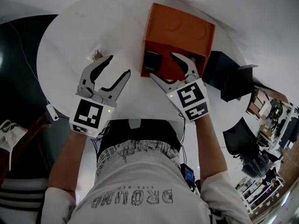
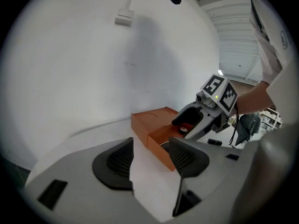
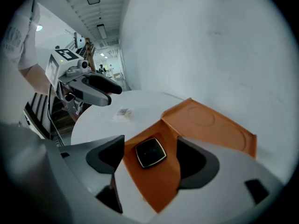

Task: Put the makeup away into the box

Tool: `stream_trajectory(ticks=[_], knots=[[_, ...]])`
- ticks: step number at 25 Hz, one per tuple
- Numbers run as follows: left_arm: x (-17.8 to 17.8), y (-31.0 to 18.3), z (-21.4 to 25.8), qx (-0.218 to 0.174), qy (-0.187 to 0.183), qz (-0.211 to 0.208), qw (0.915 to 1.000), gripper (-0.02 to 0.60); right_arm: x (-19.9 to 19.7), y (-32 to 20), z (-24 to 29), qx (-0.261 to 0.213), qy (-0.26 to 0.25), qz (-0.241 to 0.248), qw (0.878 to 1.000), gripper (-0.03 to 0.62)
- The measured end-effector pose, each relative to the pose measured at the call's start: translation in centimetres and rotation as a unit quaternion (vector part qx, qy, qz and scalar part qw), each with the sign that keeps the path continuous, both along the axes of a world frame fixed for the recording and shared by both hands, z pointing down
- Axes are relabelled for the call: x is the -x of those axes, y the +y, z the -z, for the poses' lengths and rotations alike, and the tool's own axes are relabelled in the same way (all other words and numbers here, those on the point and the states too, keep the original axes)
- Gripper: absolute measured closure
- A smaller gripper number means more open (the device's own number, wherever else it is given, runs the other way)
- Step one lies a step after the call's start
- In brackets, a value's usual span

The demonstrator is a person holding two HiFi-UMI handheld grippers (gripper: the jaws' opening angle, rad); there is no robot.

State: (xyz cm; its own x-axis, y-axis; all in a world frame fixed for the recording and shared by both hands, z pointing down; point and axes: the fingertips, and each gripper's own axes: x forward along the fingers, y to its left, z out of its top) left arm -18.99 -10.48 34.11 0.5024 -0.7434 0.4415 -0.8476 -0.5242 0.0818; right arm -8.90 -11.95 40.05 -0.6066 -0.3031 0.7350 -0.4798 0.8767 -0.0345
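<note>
**Compact in box, both grippers empty**

The black compact (image 3: 150, 153) lies flat on the floor of the orange box (image 1: 182, 31), lid side up. The box lid is thrown open toward the far side of the table (image 1: 70, 41).

R gripper (image 1: 163, 65) hangs over the box's near edge. Its jaws are wide apart and grip nothing; in its own view the compact sits below the gap, w/ neither pad touching it.

L gripper (image 1: 119, 65) is over bare table to the left, well apart from the box. Its jaws are also spread wide, nothing between them.

A small packet (image 1: 96, 55) lies on the table just beyond the L gripper. It's too small to tell what it is, poss. a sample sachet and so the next item.

Handling, by the look:
- Compact: prob. light, w/ a stiff hard shell and glossy top, so slippery. Grip across two opposite side edges, not the lid face, and set it down gently since a mirror or pressed powder inside could crack.
- Packet: looks thin, light and floppy. Pinch one edge, low to the table.
</note>
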Motion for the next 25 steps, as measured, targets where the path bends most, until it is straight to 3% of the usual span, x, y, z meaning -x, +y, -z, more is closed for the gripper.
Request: stream_trajectory(ticks=[8, 15, 25], knots=[[-2.2, 2.3, 1.6, -0.021, 0.013, -0.073, 0.9971, 0.318, -2.2, 3.1, 2.7, -0.034, -0.018, -0.088, 0.995, 0.233], [-4.9, 4.0, 2.7, -0.033, 0.011, -0.154, 0.9875, 0.307, -4.6, 6.6, 4.5, -0.055, -0.027, -0.169, 0.984, 0.245], [-15.2, 6.1, 0.4, -0.019, -0.017, -0.262, 0.9647, 0.305, -15.4, 10.3, 4.5, -0.068, -0.044, -0.269, 0.960, 0.267]])
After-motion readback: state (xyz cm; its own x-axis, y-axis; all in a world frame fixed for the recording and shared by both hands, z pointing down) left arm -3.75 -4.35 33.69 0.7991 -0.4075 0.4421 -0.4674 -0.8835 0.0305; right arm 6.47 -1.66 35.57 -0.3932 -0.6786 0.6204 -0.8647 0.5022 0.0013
